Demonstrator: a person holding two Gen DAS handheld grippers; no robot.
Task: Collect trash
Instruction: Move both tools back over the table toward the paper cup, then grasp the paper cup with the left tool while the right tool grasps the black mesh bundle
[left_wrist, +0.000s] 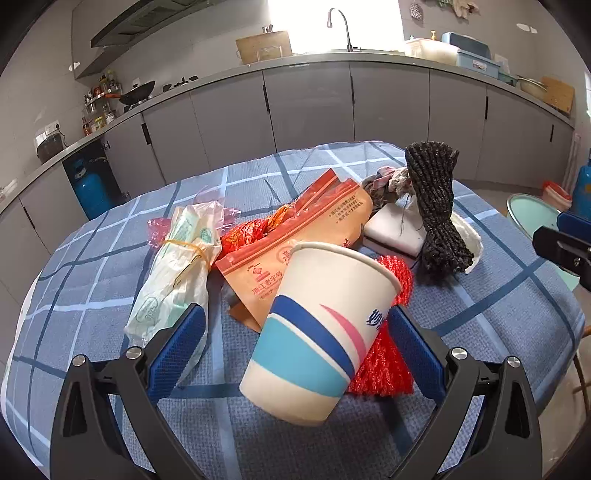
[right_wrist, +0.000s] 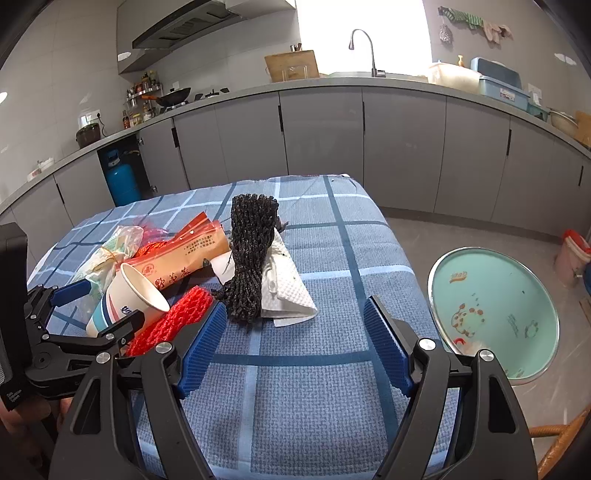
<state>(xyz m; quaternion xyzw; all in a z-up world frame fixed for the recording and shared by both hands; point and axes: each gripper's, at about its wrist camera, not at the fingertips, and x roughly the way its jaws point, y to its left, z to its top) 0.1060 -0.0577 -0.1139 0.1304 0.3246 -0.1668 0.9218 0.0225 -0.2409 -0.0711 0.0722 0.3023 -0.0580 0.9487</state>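
A white paper cup (left_wrist: 314, 332) with blue and pink stripes lies tilted on the checked tablecloth between the fingers of my left gripper (left_wrist: 295, 312). The gripper is open; the left pad stands clear of the cup. In the right wrist view the cup (right_wrist: 129, 295) and left gripper (right_wrist: 98, 306) show at the left. Red mesh netting (left_wrist: 384, 365) lies under the cup. Behind it are an orange zip bag (left_wrist: 303, 236), a plastic-wrapped packet (left_wrist: 177, 273) and a dark knitted bundle (right_wrist: 251, 251) on white paper towel (right_wrist: 288, 291). My right gripper (right_wrist: 295, 306) is open over bare cloth, short of the bundle.
The table (right_wrist: 295, 398) has a blue checked cloth and drops off at its right edge. A round teal basin (right_wrist: 495, 314) sits low to the right of it. Grey kitchen cabinets (right_wrist: 325, 140) with a sink run along the back, and a blue gas cylinder (right_wrist: 122, 181) stands at the left.
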